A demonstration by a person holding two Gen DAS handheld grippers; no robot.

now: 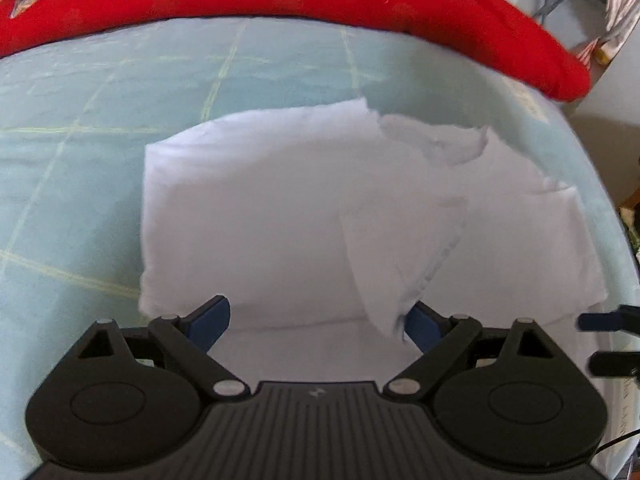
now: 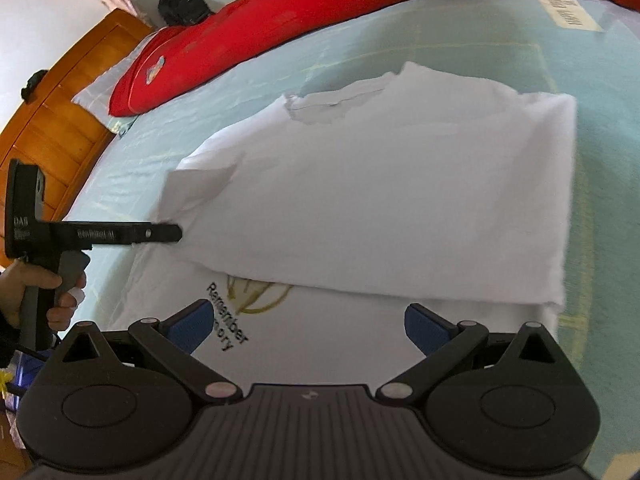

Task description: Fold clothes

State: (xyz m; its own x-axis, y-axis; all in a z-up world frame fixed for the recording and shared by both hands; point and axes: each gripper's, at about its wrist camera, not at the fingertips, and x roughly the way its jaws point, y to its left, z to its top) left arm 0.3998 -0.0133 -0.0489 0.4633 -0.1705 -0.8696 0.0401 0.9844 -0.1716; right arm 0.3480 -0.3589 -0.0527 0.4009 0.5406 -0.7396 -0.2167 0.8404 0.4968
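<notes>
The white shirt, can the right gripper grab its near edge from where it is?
Probably yes: the right gripper is open just above the white shirt, with nothing between them.

— Cloth items?
— White shirt (image 2: 400, 200): soft matt fabric, printed lettering. Bed sheet (image 1: 80, 160): pale blue-green matt cloth, slightly creased. Red cushion (image 1: 360, 0): matt fabric.
— Hard goods?
— Left gripper (image 1: 316, 320): matt black plastic, blue pads, shiny metal pins. Cabinet (image 2: 60, 120): varnished orange wood.
</notes>
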